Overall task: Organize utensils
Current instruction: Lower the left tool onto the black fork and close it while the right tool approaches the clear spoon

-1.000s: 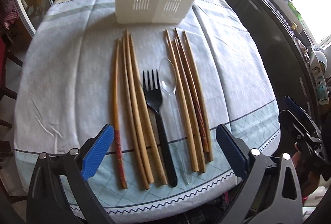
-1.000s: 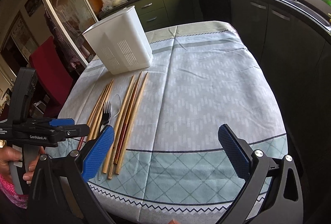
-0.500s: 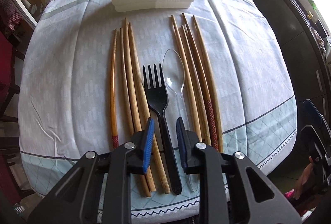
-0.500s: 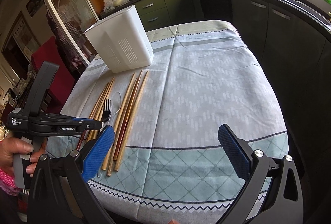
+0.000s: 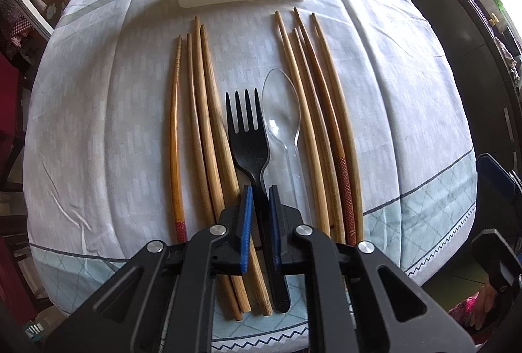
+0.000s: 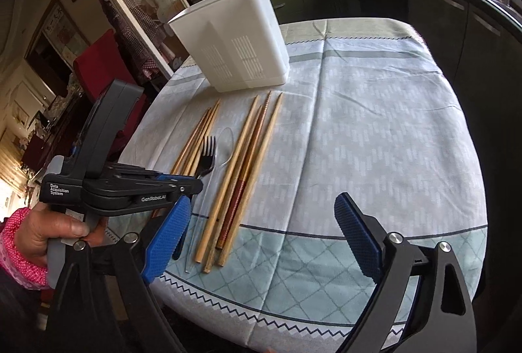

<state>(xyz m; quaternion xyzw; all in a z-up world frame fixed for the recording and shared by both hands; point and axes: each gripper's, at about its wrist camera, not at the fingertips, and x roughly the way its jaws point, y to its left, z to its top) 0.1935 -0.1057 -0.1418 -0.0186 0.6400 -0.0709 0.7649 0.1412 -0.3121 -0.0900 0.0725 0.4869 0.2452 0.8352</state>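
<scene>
1. My left hand-held gripper (image 5: 260, 216) is clenched on the handle of the black fork (image 5: 249, 138), which lies on the bench (image 5: 407, 111) between two bundles of wooden chopsticks (image 5: 202, 125).
2. A clear spoon (image 5: 282, 115) lies just beside the fork.
3. My right hand-held gripper (image 6: 261, 239) hangs over bare cloth, its jaws closing with nothing between them.
4. The white utensil holder (image 6: 235, 40) stands beyond the chopstick tips.

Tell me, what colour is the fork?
Black fork; clearest in the left wrist view.
</scene>
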